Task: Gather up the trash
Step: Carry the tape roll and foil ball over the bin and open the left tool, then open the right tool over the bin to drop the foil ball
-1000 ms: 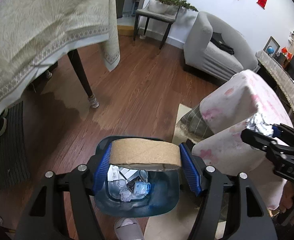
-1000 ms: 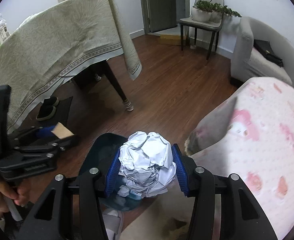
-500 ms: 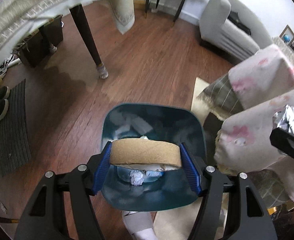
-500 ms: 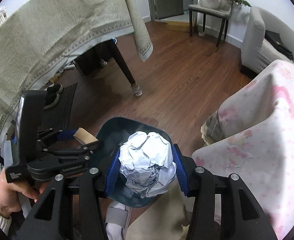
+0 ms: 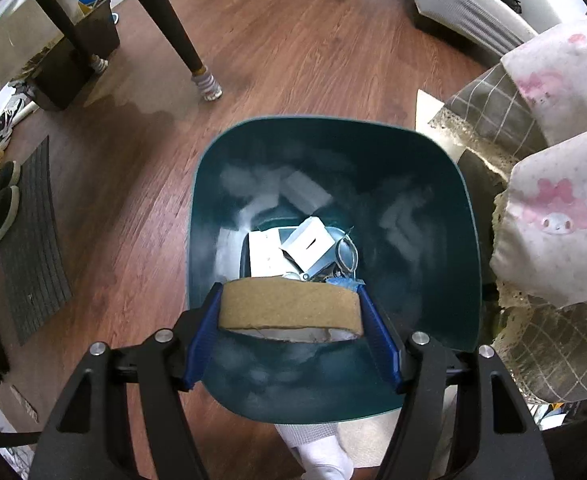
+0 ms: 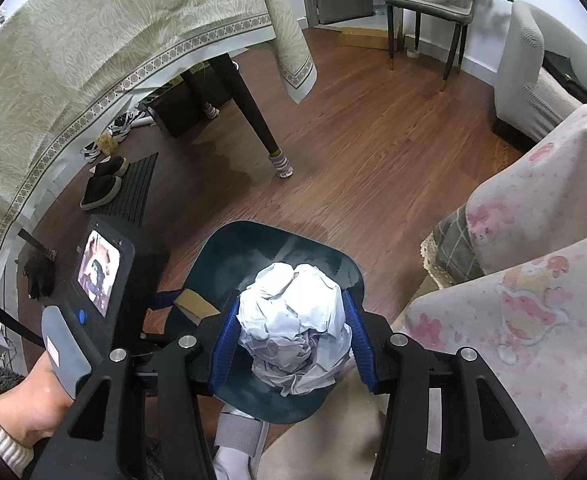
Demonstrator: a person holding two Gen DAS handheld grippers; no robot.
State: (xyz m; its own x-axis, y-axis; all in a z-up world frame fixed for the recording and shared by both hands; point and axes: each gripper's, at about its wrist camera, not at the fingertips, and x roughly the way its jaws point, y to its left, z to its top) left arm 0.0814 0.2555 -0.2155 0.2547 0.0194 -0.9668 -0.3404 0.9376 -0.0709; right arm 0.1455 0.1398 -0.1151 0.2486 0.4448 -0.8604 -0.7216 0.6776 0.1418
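A dark teal trash bin (image 5: 445, 216) stands on the wood floor with white paper scraps (image 5: 293, 248) at its bottom. My left gripper (image 5: 291, 320) is shut on a brown cardboard ring (image 5: 289, 304) and holds it over the bin's near side. My right gripper (image 6: 291, 328) is shut on a crumpled white paper ball (image 6: 293, 320) above the bin (image 6: 253, 244). The left gripper with the ring (image 6: 193, 304) also shows in the right wrist view, at the bin's left rim.
A dark table leg (image 5: 173, 32) with a sock-like foot stands beyond the bin. A sofa with a pink-patterned cover (image 5: 553, 216) lies right of it. A black mat with slippers (image 5: 25, 232) lies to the left. A cream tablecloth (image 6: 93, 40) hangs overhead.
My left gripper has lowered with the cardboard ring toward the bin, which now fills its view. My right gripper has moved forward with the paper ball.
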